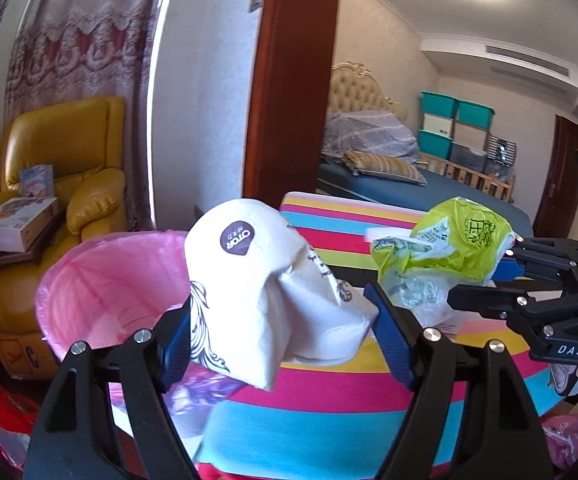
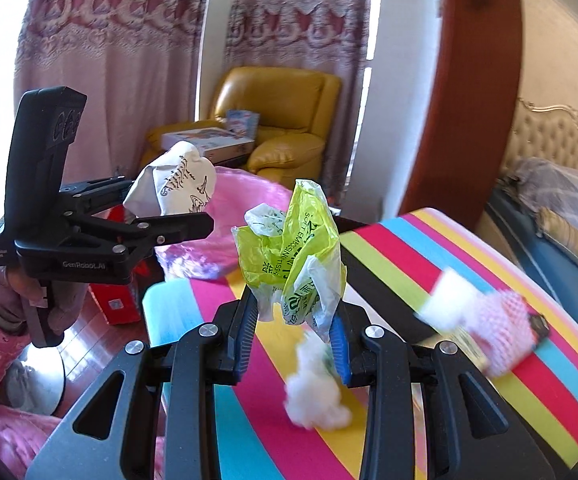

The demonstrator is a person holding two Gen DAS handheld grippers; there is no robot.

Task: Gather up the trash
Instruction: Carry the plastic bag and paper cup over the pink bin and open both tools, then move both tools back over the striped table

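Paper bag [image 1: 273, 292], white with dark print, sits clamped between the blue pads of the left gripper [image 1: 285, 340] in the left wrist view, raised over the table's edge beside the pink-lined trash bin [image 1: 101, 280]. The right gripper [image 1: 485, 280] holds a green plastic bag [image 1: 453, 248] further along, above the striped table [image 1: 349, 400]. In the right wrist view, the right gripper [image 2: 295, 320] pinches the crumpled green plastic bag [image 2: 293, 252] above the table [image 2: 429, 264]. A white tissue wad [image 2: 317, 388] lies on the table under the fingers, and a pink foam net [image 2: 501, 328], blurred, lies near the right edge. The left gripper [image 2: 193, 208] carries the paper bag [image 2: 173, 188] next to the bin [image 2: 241, 204].
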